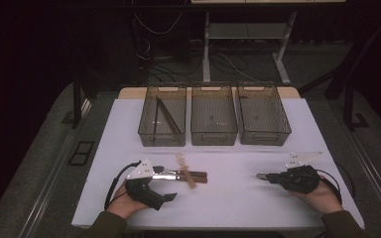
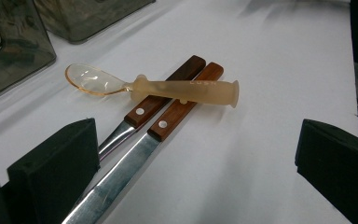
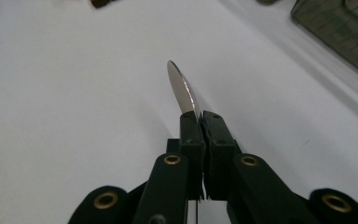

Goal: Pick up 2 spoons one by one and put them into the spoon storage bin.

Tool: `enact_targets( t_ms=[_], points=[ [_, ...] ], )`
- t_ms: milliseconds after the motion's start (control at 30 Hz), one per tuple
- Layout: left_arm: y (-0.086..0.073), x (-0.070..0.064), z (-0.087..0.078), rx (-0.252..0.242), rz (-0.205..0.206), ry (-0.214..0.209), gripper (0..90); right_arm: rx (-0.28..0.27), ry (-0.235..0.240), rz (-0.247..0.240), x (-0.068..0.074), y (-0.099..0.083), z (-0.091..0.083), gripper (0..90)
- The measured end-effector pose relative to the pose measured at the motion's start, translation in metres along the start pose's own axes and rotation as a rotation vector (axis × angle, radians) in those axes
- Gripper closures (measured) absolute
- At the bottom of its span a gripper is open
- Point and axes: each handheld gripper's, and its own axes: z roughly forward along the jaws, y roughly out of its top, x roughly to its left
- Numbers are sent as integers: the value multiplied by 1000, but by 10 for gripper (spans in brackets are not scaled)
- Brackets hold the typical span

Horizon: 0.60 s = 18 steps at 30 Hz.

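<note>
Steel blade (image 3: pixel 182 88) handle hidden between right gripper (image 3: pixel 200 122) jaws.

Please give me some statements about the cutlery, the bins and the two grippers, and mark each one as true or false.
1. The translucent spoon lies across the wooden handles of two knives. True.
2. The left gripper is shut on a knife. False: its jaws stand wide open, with the knife blades between them.
3. The right gripper clamps a thin shiny metal blade. True.
4. All three bins are empty. False: the left bin holds long brown sticks, perhaps chopsticks.
5. The three bins stand in a row at the far side of the table. True.
</note>
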Motion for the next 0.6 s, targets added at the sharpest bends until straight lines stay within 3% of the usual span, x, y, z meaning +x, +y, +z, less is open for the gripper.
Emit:
enact_targets(
  t_ms=[233,600],
  points=[
    [0,0,0,-4,-2,-4,0,-52,-32,42,-8,16,2,878],
    [0,-2,1,4,-6,-12,0,-78,-73,70,-10,37,8,878]
  ],
)
